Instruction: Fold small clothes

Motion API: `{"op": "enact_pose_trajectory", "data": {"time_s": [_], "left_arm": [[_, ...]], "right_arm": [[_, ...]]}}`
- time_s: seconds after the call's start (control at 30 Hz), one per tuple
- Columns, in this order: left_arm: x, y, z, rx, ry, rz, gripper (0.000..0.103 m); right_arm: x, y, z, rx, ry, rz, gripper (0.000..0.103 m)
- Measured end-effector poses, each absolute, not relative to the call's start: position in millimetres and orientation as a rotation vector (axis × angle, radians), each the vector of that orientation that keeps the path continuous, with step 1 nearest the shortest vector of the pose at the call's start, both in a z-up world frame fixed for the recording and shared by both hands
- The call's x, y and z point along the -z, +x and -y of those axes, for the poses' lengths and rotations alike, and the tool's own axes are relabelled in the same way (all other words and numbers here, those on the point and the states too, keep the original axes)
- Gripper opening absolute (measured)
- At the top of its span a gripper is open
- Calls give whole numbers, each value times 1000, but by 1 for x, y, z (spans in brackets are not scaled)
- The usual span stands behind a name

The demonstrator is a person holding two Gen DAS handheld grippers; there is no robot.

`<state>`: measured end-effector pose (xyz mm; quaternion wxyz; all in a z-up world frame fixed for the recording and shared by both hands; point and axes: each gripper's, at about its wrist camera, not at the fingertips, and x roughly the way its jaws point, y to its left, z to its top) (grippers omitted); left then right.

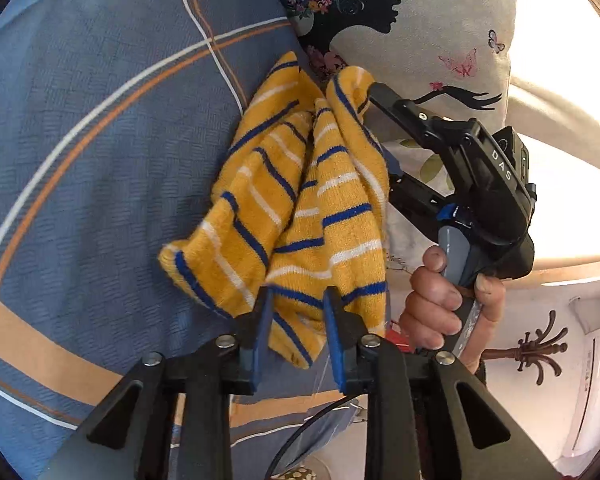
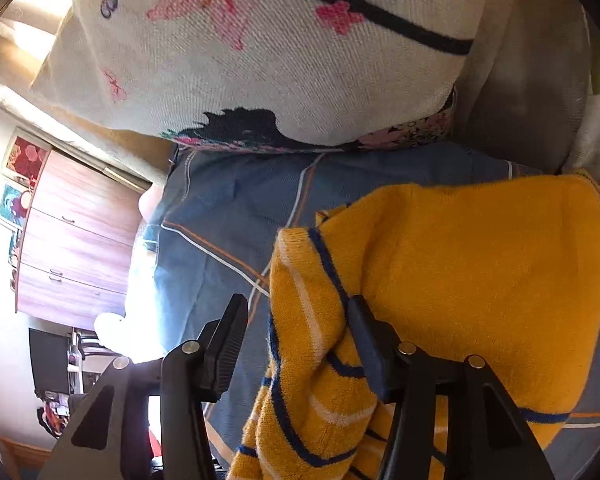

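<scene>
Folding looks partly done: the yellow striped garment [image 1: 300, 208] is bunched into thick, soft layers on the bed sheet [image 1: 100, 160], but no neat, flat shape is seen yet, so smoothing and a last fold are judged to be left.

The cloth is fuzzy like a towel, yellow with thin blue and white lines. In the right wrist view a plain yellow part is also shown.

The left gripper [image 1: 296, 320] is seen with its jaws a little apart; the garment's near end lies between them, and no squeeze on it can be seen. The right gripper [image 2: 296, 332] is seen with its jaws spread wide. A fold of the garment lies between them, against one jaw, and it is not pinched.

Beyond both jaws, a rough woven pillow [image 2: 260, 60] with pink butterflies is seen. The sheet is blue, with orange and white lines.
</scene>
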<state>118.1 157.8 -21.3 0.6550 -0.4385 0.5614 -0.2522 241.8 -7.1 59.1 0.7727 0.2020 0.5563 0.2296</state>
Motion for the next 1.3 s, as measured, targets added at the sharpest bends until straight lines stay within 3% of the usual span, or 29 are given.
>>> {"op": "enact_pose_trajectory", "data": {"time_s": [0.23,0.37,0.53,0.77,0.97,1.03,1.1,1.17,1.2,1.3], "left_arm": [[11,124,-181,546,-905,-1226,41],[-3,122,-188,576,-859,-1194,46],[-15,133,-178,594,-786,-1160,50],[-9,133,-186,529,-778,-1185,50],[-17,147,-170,532,-675,-1168,53],[-19,156,-161,529,-621,-1174,54],[-19,168,-155,541,-599,-1175,59],[-16,181,-149,547,-570,-1182,69],[-13,188,-144,559,-550,-1189,74],[5,209,-123,612,-479,-1247,75]], "right_arm": [[-90,224,32,-417,421,-1125,56],[-89,203,22,-358,305,-1139,26],[-61,189,-6,-399,235,-1229,23],[-16,215,-34,-461,392,-1285,23],[-32,211,-12,-485,498,-1224,23],[-58,198,12,-463,538,-1129,34],[-77,181,42,-387,555,-1049,67],[-86,161,76,-248,544,-994,80],[-82,150,94,-177,540,-992,82],[-50,132,129,-82,602,-1056,82]]}}
